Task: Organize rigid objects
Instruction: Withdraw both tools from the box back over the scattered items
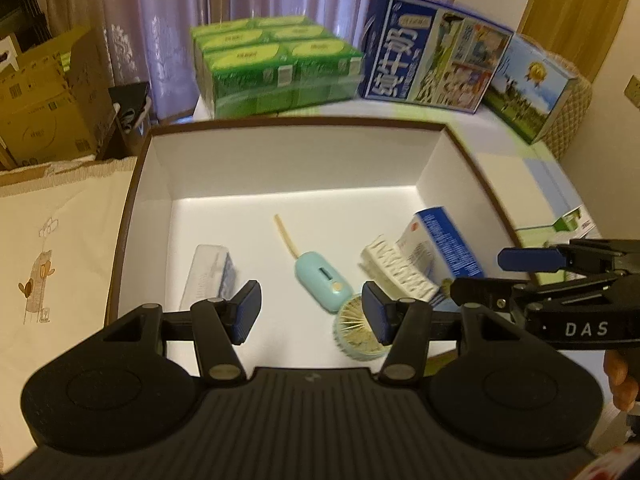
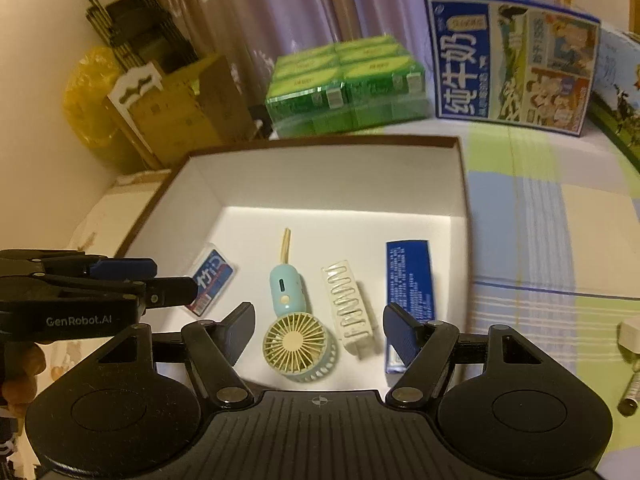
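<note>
A white open box with a brown rim [image 1: 280, 128] [image 2: 320, 142] holds a teal handheld fan [image 1: 324, 280] [image 2: 294, 336], a white hair claw clip [image 1: 396, 270] [image 2: 352, 304], a blue carton [image 1: 444, 244] [image 2: 408, 276] and a clear card case [image 1: 208, 276] [image 2: 212, 280]. My left gripper [image 1: 312, 316] is open and empty above the box's near side, over the fan. My right gripper [image 2: 320, 332] is open and empty above the fan and the clip. Each gripper shows from the side in the other's view, the right one [image 1: 504, 276] and the left one [image 2: 168, 280].
Green tissue packs [image 1: 276, 64] [image 2: 344, 80], a blue milk carton case [image 1: 432, 60] [image 2: 508, 64] and another printed box [image 1: 532, 88] stand behind the box on a checked cloth. Cardboard boxes [image 1: 48, 104] stand at left. A small white item [image 2: 630, 336] lies on the cloth at right.
</note>
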Demonstrator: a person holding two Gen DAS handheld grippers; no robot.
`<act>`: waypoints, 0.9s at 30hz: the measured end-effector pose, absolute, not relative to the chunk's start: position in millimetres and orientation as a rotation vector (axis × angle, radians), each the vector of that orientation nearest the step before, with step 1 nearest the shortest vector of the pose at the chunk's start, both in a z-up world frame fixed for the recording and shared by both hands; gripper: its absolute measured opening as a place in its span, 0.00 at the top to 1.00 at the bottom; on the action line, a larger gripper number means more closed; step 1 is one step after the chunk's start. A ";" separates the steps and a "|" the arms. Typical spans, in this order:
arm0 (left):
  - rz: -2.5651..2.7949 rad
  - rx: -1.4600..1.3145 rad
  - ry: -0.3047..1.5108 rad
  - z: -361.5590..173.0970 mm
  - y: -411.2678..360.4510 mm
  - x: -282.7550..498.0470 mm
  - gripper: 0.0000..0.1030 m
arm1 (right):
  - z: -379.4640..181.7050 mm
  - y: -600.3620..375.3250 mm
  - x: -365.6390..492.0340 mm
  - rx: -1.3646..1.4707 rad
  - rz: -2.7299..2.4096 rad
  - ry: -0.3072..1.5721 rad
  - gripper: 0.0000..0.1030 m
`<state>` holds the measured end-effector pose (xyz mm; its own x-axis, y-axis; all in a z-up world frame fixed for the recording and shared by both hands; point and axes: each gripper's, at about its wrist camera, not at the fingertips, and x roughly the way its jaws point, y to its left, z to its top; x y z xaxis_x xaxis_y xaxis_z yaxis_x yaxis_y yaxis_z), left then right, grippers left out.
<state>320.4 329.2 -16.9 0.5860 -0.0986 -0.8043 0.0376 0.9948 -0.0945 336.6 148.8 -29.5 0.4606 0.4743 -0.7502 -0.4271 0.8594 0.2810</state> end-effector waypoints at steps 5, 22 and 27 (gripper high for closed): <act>-0.093 -0.093 0.895 -1.6 306.6 303.7 0.51 | -10.5 112.7 315.2 0.076 0.554 0.880 0.34; -0.196 -0.109 0.884 10.1 192.5 245.0 0.51 | 6.6 -22.5 255.8 0.121 0.507 0.859 0.34; -0.238 -0.098 0.908 2.0 149.6 232.0 0.51 | 5.3 -61.4 244.0 0.131 0.482 0.876 0.34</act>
<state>232.0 149.6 2.0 0.5914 -0.2452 -0.7682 0.1627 0.9693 -0.1841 244.0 -61.4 5.3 0.5410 0.4570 -0.7060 -0.3521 0.8854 0.3034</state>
